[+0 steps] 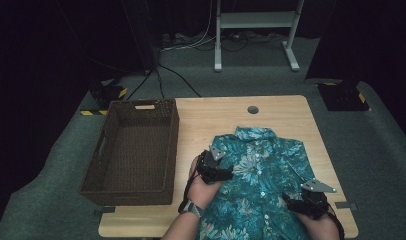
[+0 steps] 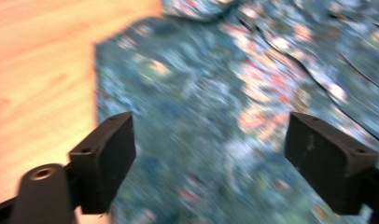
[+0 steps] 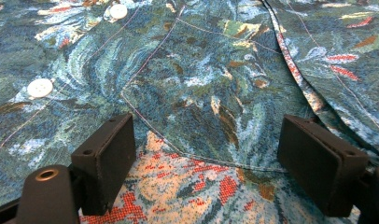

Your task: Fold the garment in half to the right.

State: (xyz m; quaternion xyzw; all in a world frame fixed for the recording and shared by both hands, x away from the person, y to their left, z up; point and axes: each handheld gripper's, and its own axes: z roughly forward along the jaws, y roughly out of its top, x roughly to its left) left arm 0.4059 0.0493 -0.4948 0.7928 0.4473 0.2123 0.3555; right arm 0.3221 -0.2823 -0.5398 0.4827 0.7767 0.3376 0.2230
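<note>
A: As the shirt (image 1: 263,175) lay spread face up across the lower right of the high view, where did the two grippers stand?

B: The left gripper (image 1: 225,173) sat at the shirt's left edge, near the middle of the frame, with the hand (image 1: 203,187) below it; the right gripper (image 1: 297,202) was at the lower right, over the shirt's right side near its hem.

A: And the jaws?

B: In the left gripper view they stood wide apart with teal floral cloth (image 2: 211,116) under the gap and nothing between the pads; that picture was blurred, so I would only say they seemed clear of the fabric; bare table (image 2: 38,70) filled its upper left. In the right gripper view the jaws also stood wide, empty, just above the cloth; a curved pocket seam (image 3: 178,144) ran between them, and two white buttons (image 3: 40,87) showed at the upper left.

A: Anything else on the table?

B: A dark wicker basket (image 1: 103,145) stood at the left of the high view, well apart from the shirt; a round hole (image 1: 252,109) sat near the table's far edge.
</note>
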